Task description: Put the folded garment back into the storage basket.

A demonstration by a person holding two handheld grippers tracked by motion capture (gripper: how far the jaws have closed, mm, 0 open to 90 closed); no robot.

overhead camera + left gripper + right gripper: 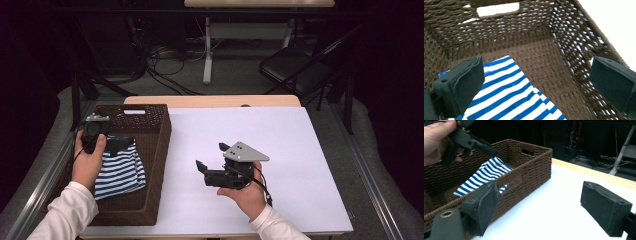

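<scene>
The striped cloth (506, 95) lies on the basket (564, 42) floor just below the left gripper (536, 82), whose fingers stand apart and empty; the right gripper (544, 207), fingers also apart, is well off over the table (564, 202).

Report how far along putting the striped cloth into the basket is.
Done: the striped cloth lies folded on the floor of the wicker basket. In hand: nothing; the left claw hangs open above the cloth, the right claw open over the white table. Left: nothing evident.
</scene>
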